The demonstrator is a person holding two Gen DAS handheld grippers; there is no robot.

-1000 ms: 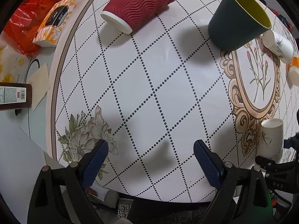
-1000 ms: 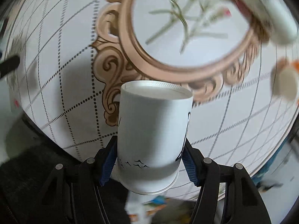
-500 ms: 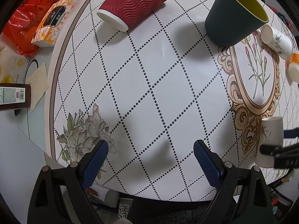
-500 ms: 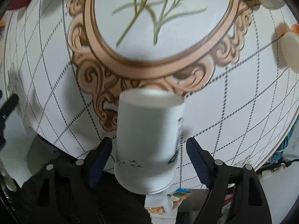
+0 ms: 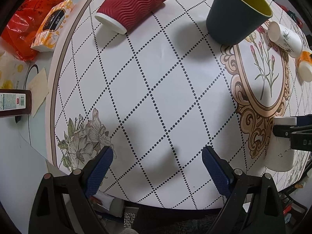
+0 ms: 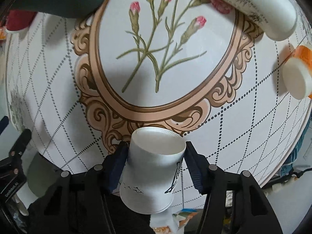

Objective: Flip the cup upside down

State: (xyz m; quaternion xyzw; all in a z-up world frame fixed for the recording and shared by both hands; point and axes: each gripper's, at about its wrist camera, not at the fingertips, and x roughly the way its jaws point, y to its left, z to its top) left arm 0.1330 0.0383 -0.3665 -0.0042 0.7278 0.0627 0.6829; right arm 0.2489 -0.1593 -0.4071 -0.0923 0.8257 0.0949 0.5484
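A white paper cup (image 6: pixel 154 173) with small black bird marks stands upside down, base up, at the near edge of the round table. It also shows in the left wrist view (image 5: pixel 280 154) at the right edge. My right gripper (image 6: pixel 156 156) brackets the cup near its base; the left pad touches it and a thin gap shows at the right pad, so the grip is unclear. My left gripper (image 5: pixel 156 161) is open and empty above the dotted tablecloth (image 5: pixel 156 78).
A red ribbed cup (image 5: pixel 132 7) lies on its side at the back. A dark green cup (image 5: pixel 237 13) stands upright. A white flowered cup (image 5: pixel 286 37) and an orange-and-white cup (image 5: pixel 305 64) lie at the right. Tissue pack (image 5: pixel 52 25) and red bag sit left.
The right gripper opened about half a second ago, then closed in again around the cup nearer its base. The left gripper has barely moved.
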